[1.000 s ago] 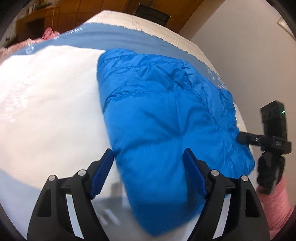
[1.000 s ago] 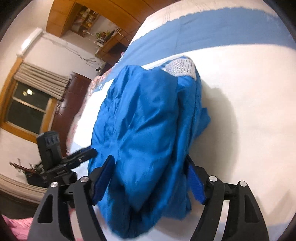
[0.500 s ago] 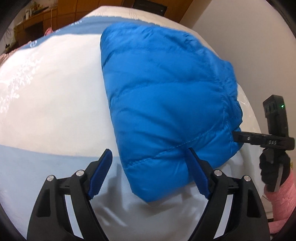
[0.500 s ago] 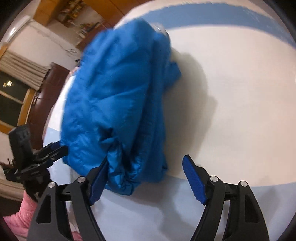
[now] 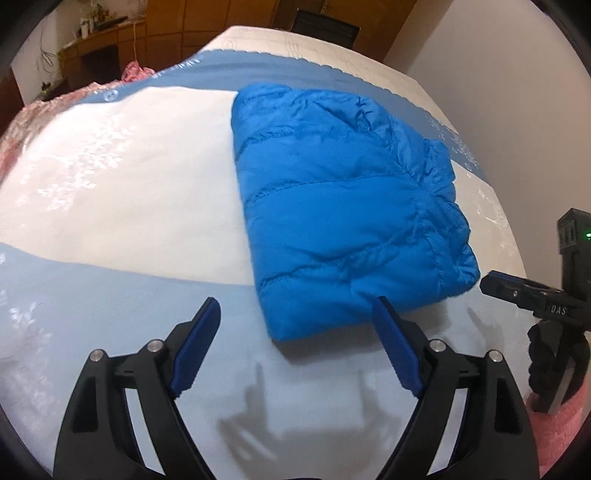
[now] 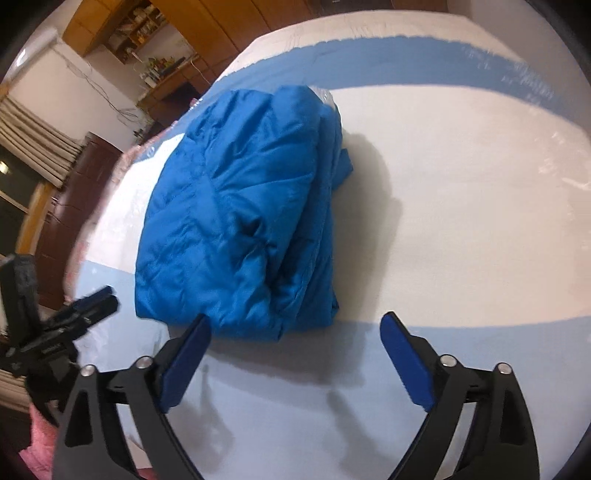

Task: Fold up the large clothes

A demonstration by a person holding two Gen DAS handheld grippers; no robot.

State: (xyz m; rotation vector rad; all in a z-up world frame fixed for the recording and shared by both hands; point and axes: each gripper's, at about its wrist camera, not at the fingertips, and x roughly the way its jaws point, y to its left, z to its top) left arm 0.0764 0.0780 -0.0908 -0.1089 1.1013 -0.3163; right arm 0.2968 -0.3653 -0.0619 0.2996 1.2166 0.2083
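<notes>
Quickly, left wrist view first, left to right. We see pink fabric (image 5: 74, 99) at the far left edge of the bed (image 5: 122, 192), whose cover runs in white and light blue bands. Wooden furniture (image 5: 107, 40) sits in the upper left. Our left gripper (image 5: 297, 314) fills the bottom center, blue pads spread wide, holding nothing; its shadow falls on the cover below. The blue puffer jacket (image 5: 343, 206) lies folded into a compact block at center right, its near edge just beside the left gripper's right pad, whether touching we cannot tell. At the right edge the right gripper (image 5: 495, 286) points at the jacket's lower right corner, close but apart. We read "DAS" printed in white on its body. A black-gloved hand (image 5: 554, 358) holds it, with a pink sleeve (image 5: 561, 432) below. A green light glows on the unit above.

Right wrist view next. At lower left the left gripper (image 6: 94, 299) shows blurred, held by a dark glove; writing on it is too blurry to read. A window with curtains (image 6: 33, 136) is at far left and shelves (image 6: 140, 33) upper left. The jacket (image 6: 240, 214) sits center left, layers stacked along its right side. The right gripper (image 6: 295, 328) at bottom center is spread wide and empty, its left pad just in front of the jacket's near edge.
</notes>
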